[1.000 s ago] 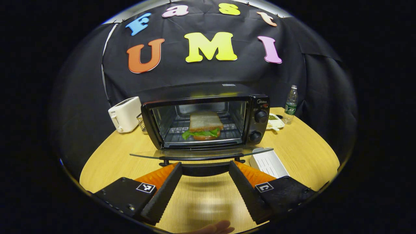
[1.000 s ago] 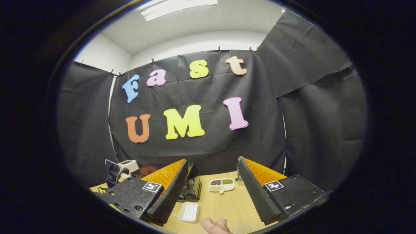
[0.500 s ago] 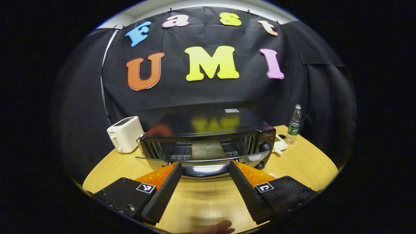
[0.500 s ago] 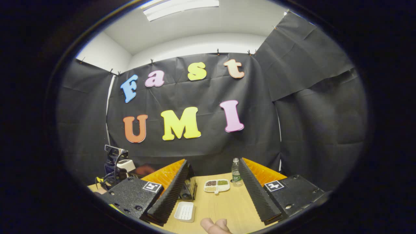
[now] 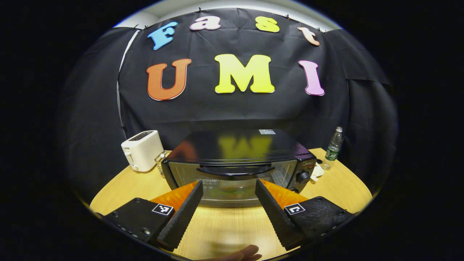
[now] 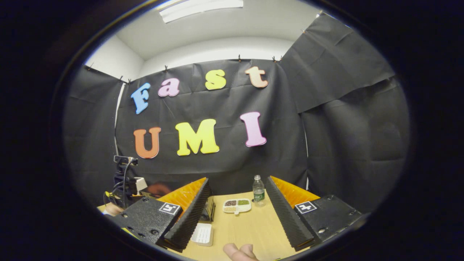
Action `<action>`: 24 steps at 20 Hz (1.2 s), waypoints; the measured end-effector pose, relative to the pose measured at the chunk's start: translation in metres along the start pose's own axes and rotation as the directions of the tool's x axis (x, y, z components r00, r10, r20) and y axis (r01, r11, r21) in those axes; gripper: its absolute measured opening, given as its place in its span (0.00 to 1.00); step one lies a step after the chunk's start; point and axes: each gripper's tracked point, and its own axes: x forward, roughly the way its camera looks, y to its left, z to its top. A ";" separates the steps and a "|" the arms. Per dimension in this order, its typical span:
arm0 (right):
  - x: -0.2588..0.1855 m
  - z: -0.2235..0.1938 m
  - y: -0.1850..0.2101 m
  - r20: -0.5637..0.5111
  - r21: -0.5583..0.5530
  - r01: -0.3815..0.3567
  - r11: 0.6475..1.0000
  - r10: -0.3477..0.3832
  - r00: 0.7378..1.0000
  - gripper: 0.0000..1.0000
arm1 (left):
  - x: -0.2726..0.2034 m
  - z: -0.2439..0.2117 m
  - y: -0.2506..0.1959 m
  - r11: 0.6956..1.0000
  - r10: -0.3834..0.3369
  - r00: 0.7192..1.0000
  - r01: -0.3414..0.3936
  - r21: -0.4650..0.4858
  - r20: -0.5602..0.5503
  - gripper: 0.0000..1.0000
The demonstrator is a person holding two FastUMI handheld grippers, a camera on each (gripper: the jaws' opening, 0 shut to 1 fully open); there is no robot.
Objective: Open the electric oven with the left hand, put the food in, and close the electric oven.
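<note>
Electric oven (image 5: 237,165) is standing on the counter (image 5: 224,228), directly ahead of the left gripper (image 5: 226,190), and its glass door (image 5: 232,183) is sitting upright against the body, which indicates the closing step is at or near completion. Food is showing only as a dim green-and-pale shape behind the glass; its exact position on the rack cannot be determined.

Left of the oven, a white toaster (image 5: 142,150) is resting on the counter, with a small wire basket (image 5: 159,159) between the two. On the oven front, the dark door handle (image 5: 235,170) is running across the upper edge of the door, above and between the left jaws. Those jaws are standing wide apart and are holding nothing; no contact with the door is evident. Right of the oven, a divided snack dish (image 6: 237,206) and a water bottle (image 5: 333,148) are standing near the counter's far edge.

The right gripper (image 6: 237,206) is hovering well right of the oven, jaws likewise wide and empty, above a white ridged tray (image 6: 203,233).

Judgement: the next move is calling for confirmation that the door is seating fully, followed by a straight withdrawal of the left gripper away from the handle.
</note>
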 end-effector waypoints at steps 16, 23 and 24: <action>-0.037 0.018 0.003 0.030 -0.004 0.005 1.000 -0.005 1.000 1.00 | -0.165 0.110 -0.006 0.998 0.028 0.938 -0.049 0.050 0.346 0.95; -0.040 0.010 -0.009 0.023 0.004 0.021 1.000 -0.021 1.000 1.00 | -0.222 0.101 -0.007 0.998 0.051 0.925 -0.057 0.005 0.377 0.95; -0.041 0.009 -0.010 0.028 0.003 0.019 1.000 -0.019 0.999 1.00 | -0.228 0.096 -0.008 0.999 0.046 0.922 -0.051 0.003 0.384 0.95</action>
